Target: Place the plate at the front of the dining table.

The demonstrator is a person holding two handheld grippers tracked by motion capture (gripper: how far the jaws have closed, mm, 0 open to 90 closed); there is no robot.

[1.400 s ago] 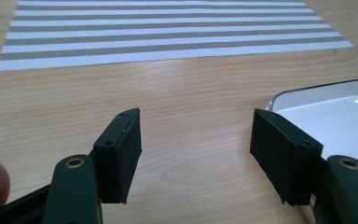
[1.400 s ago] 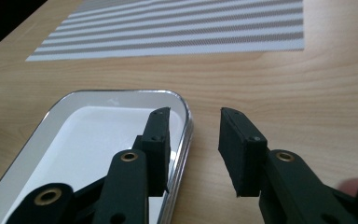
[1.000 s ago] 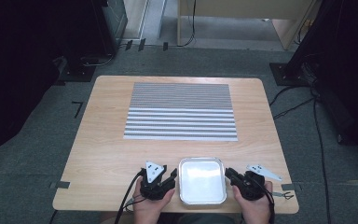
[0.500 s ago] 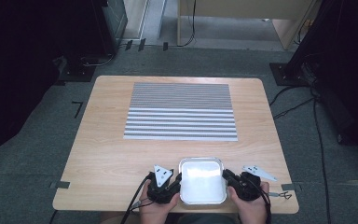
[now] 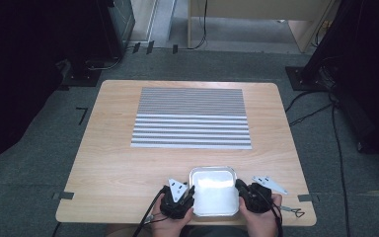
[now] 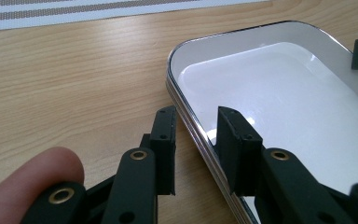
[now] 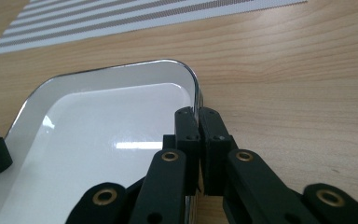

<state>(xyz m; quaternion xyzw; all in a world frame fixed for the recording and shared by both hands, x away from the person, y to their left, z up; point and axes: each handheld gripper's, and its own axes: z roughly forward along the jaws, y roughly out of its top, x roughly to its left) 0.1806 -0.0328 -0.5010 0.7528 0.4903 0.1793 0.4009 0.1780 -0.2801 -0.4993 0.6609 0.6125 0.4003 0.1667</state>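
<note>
The tray sat at the bench's near edge, looking light, stiff and slick, so I clenched my right jaws on its thin rim while my left jaws, closing, straddled the opposite rim without pinching.

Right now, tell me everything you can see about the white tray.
The white tray is a shallow rounded rectangle with a shiny metal-looking rim and glossy white inside, empty. It lies flat at the table's near edge. The right gripper pinches its right rim; the left gripper straddles its left rim, jaws just closing, not yet pressing.
</note>
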